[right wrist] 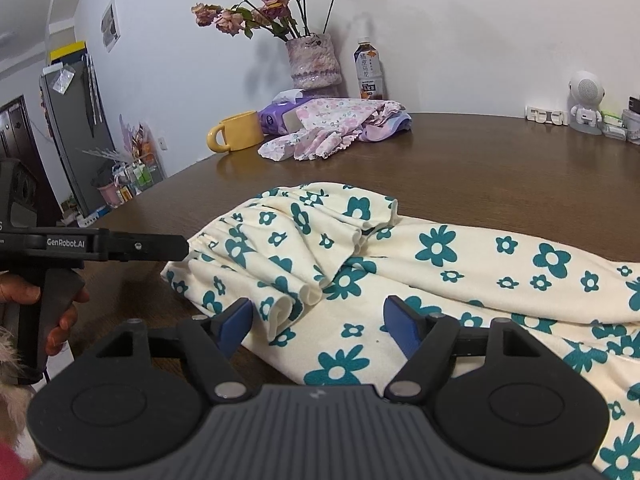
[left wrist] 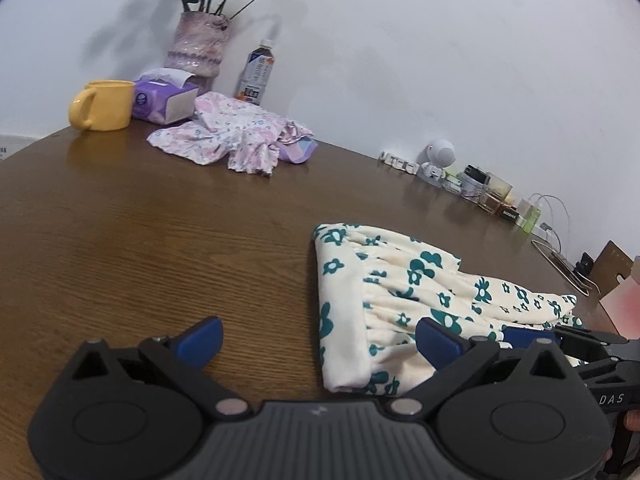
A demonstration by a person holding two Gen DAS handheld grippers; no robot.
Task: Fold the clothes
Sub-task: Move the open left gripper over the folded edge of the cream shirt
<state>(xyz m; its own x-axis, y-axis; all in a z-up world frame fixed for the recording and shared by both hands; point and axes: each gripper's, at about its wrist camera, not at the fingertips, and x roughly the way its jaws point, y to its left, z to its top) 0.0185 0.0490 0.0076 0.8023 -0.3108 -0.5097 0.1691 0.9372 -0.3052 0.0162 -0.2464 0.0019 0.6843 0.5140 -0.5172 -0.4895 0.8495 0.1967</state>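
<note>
A cream garment with teal flowers (left wrist: 392, 296) lies partly folded on the brown wooden table (left wrist: 160, 248); it also shows in the right wrist view (right wrist: 400, 264). My left gripper (left wrist: 320, 340) is open and empty, low over the table at the garment's left edge, its right finger over the cloth. My right gripper (right wrist: 320, 320) is open and empty just above the garment's near edge. The left gripper's body (right wrist: 100, 244) shows at the left of the right wrist view. A pink floral garment (left wrist: 228, 136) lies crumpled at the far side.
A yellow mug (left wrist: 104, 104), a purple tissue box (left wrist: 164, 100), a vase of dried roses (left wrist: 200, 44) and a drink bottle (left wrist: 258, 72) stand by the wall. A white figurine (left wrist: 438, 158), jars and cables line the far right edge.
</note>
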